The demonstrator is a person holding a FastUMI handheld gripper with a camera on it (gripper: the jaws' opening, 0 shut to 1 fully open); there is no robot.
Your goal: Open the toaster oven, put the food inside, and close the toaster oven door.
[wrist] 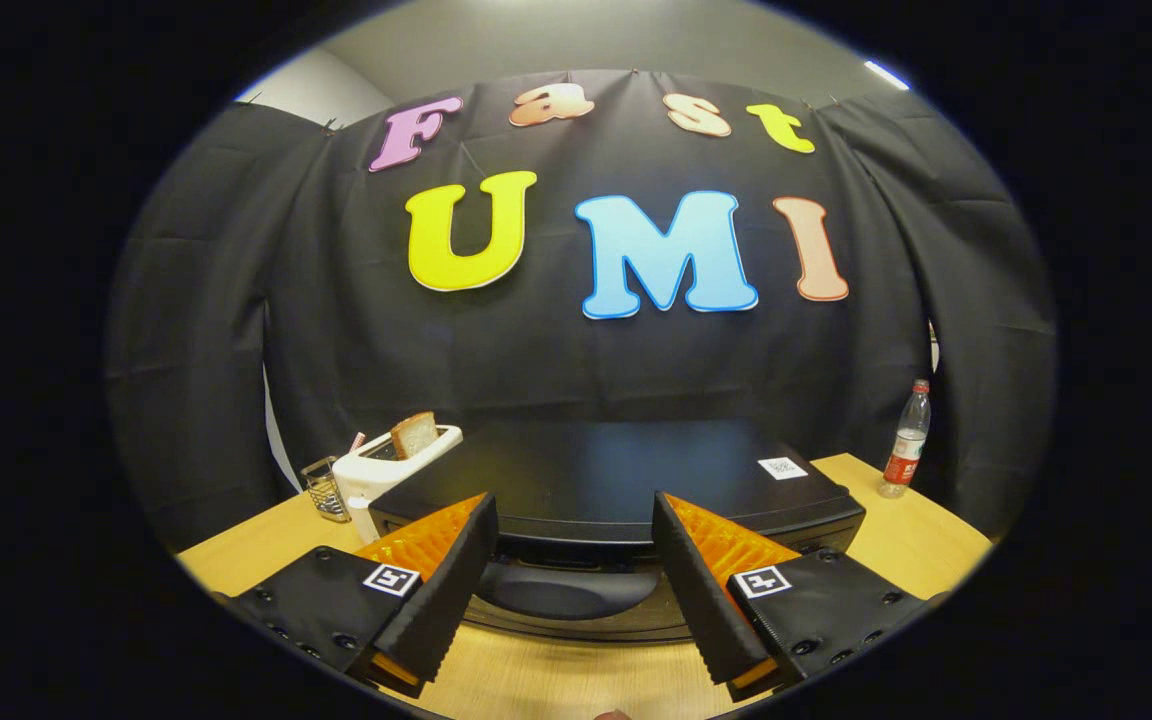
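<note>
One gripper (574, 560), jaws released and holding nothing, straddles the door handle (561, 590) of one black toaster oven (626, 480) on the wooden table (576, 680). Beyond the oven's left corner: one white toaster (381, 472) with one bread slice (414, 434) (upright in slot), one glass (324, 488) beside it; off its right end, one bottle (906, 442).

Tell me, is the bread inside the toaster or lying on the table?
Inside. The bread stands upright in the slot of the white toaster, top half poking out, beyond the open gripper.

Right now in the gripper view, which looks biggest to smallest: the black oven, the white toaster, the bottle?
1. black oven, just beyond the open tongs
2. white toaster
3. bottle
The oven is also nearest, so it looks extra big.
</note>
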